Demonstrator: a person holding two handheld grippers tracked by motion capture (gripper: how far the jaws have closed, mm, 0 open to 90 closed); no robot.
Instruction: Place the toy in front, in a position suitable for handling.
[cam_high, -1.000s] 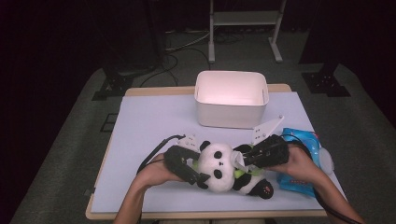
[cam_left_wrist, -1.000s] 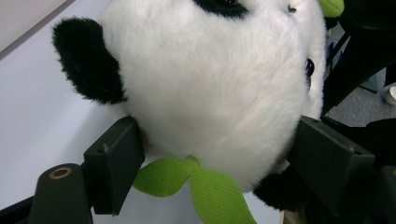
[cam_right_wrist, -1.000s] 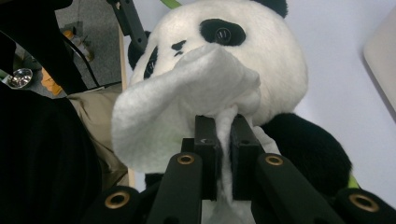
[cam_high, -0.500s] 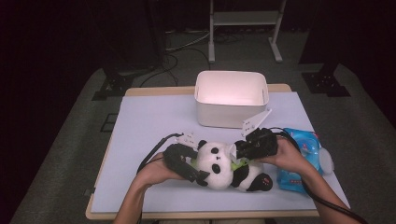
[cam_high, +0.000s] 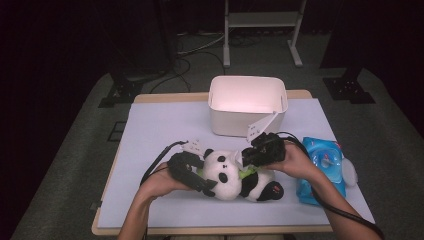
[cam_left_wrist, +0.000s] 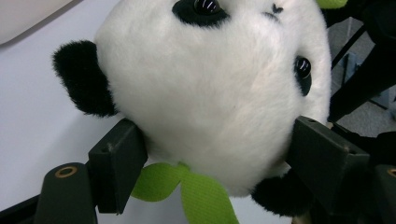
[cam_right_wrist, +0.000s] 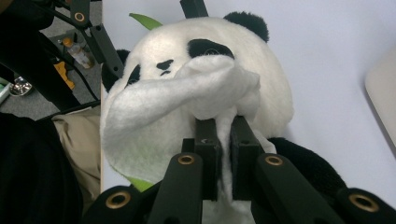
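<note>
A black-and-white panda plush (cam_high: 235, 177) with a green leaf lies on the pale mat near the table's front. My left gripper (cam_high: 207, 186) holds its head from the left. In the left gripper view the head (cam_left_wrist: 210, 88) sits between both pads (cam_left_wrist: 119, 161), which press into the fur; the jaws have just been closing a little on it. My right gripper (cam_high: 248, 161) is over the panda's face from the right, shut on a white wipe (cam_right_wrist: 173, 107). In the right gripper view the wipe drapes across the panda's face (cam_right_wrist: 261, 84) ahead of the closed gripper (cam_right_wrist: 227, 126).
A white bin (cam_high: 247, 102) stands open at the back middle of the mat (cam_high: 150, 130). A blue pack of wipes (cam_high: 327, 160) lies at the right, behind my right hand. Cables trail from both grippers toward the front edge.
My right gripper has moved left with the wipe, from beside the panda's body to over its face. The left gripper has stayed on the head.
</note>
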